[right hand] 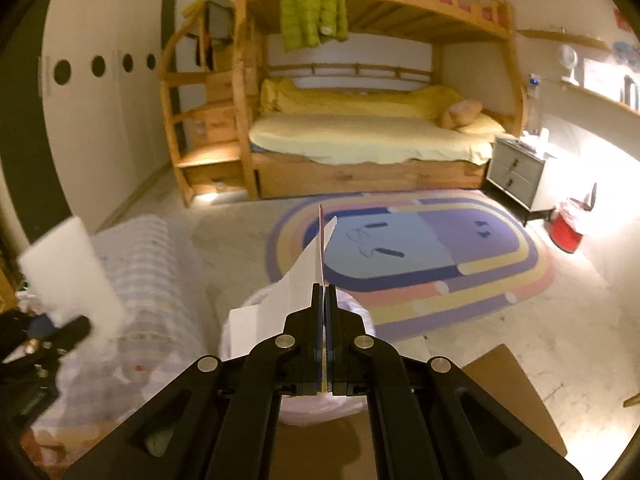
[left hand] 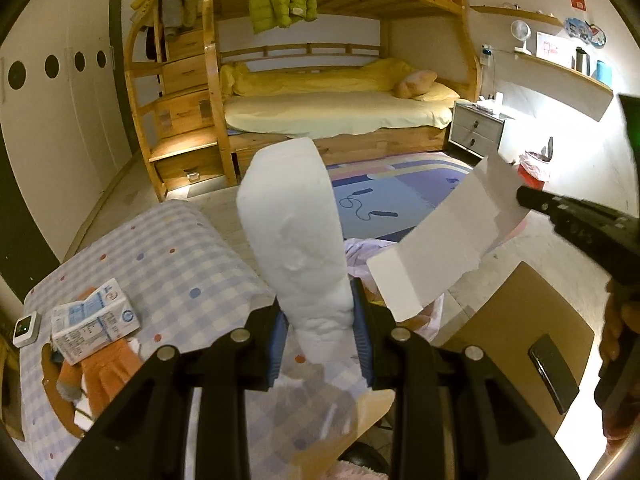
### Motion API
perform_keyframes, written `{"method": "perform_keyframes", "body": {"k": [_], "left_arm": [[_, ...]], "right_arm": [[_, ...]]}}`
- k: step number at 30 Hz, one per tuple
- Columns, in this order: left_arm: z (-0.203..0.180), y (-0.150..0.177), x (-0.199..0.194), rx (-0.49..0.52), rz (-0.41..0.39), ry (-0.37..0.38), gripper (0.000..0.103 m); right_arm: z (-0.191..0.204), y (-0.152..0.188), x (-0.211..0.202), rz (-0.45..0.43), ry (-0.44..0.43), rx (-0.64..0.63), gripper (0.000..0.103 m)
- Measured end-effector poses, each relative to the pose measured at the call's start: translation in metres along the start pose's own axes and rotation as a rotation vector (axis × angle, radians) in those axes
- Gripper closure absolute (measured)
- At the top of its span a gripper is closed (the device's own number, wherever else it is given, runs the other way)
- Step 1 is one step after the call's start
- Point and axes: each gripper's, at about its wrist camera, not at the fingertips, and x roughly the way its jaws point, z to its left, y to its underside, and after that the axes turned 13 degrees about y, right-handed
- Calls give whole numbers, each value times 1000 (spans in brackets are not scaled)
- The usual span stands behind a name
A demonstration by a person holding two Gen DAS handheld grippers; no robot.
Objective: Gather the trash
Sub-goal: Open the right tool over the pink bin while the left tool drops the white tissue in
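On the left, the left gripper clenched a squashed white tissue roll, upright above the checked table. A crumpled milk carton lay uncollected at its near left. To the right, the right gripper pinched a flattened white paper box edge-on, fingers tight together, above a pale pink bag near the floor. The thin card could likely have slipped from that narrow pinch and missed the bag. The soft roll might have sagged free. Far right stood a red bin.
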Motion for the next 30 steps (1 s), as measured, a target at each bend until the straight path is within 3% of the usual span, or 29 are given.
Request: {"method": "perform_keyframes", "body": {"k": [5, 8, 10, 12, 21, 30], "left_arm": [[5, 1, 8, -10, 20, -10, 75], [11, -1, 14, -22, 31, -22, 75], [13, -2, 15, -26, 35, -26, 75], [13, -2, 18, -26, 41, -28, 75], [1, -4, 42, -15, 66, 2, 74], [-21, -32, 84, 42, 53, 67, 73]], "right_arm": [[7, 6, 39, 33, 33, -37, 102], [10, 7, 54, 44, 43, -33, 97], [10, 8, 60, 59, 20, -17, 87], [8, 10, 57, 59, -5, 0, 82], [-1, 18, 36, 73, -93, -4, 82], [-17, 14, 21, 50, -96, 21, 81]]}}
